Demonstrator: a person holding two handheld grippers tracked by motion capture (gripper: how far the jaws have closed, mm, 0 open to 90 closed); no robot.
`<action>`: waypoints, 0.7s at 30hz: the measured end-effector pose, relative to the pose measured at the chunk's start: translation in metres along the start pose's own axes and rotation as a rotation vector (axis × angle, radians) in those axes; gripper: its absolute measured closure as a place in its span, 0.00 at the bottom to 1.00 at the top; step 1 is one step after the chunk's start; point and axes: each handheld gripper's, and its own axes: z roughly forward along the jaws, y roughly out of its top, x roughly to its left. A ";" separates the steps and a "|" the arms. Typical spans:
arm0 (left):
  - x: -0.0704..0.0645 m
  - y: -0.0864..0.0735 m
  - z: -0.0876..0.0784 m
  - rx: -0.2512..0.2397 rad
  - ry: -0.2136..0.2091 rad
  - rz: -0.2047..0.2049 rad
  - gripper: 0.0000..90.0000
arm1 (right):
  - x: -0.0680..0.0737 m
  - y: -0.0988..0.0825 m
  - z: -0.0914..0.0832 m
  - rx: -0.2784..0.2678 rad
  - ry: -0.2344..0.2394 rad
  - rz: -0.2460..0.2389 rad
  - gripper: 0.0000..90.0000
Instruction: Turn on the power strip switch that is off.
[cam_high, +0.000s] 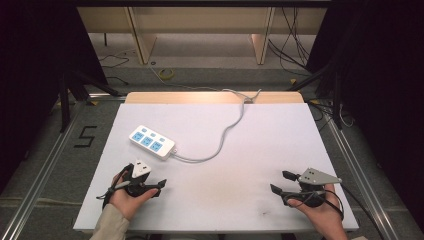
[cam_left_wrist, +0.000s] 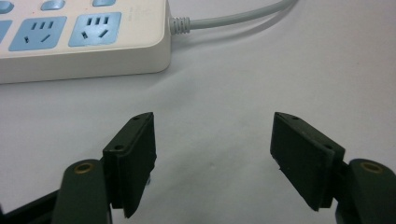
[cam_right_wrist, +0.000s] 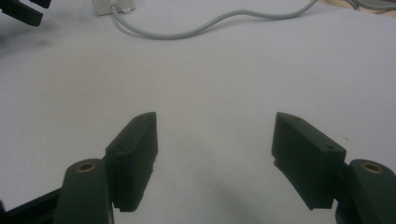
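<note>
A white power strip (cam_high: 151, 141) with blue sockets lies left of centre on the white table (cam_high: 260, 135). Its grey cable (cam_high: 227, 131) curves away to the table's far edge. My left gripper (cam_high: 146, 176) is held just in front of the strip, open and holding nothing. In the left gripper view the power strip (cam_left_wrist: 84, 42) and the cable (cam_left_wrist: 229, 21) lie a short way beyond the left gripper (cam_left_wrist: 212, 140). My right gripper (cam_high: 281, 182) rests open near the front right, pointing left. In the right gripper view the right gripper (cam_right_wrist: 215, 140) faces bare table, with the cable (cam_right_wrist: 210, 23) far ahead.
The left hand's gripper (cam_right_wrist: 21, 11) appears at the top left of the right gripper view, next to the strip's end (cam_right_wrist: 114, 5). A faint dark smudge (cam_high: 220, 185) marks the table's middle front. A black "5" (cam_high: 86, 136) is taped on the floor at left, where metal rails (cam_high: 45, 165) run alongside the table.
</note>
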 end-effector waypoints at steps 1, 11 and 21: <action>0.000 0.000 -0.001 0.000 0.004 0.002 0.38 | 0.000 0.000 0.000 0.002 0.001 -0.001 0.36; 0.001 0.006 -0.011 0.011 0.059 0.039 0.79 | 0.002 0.001 -0.001 0.002 -0.002 -0.005 0.36; 0.005 0.009 -0.017 0.053 0.106 0.024 1.00 | 0.002 0.001 -0.002 -0.004 -0.006 -0.004 0.36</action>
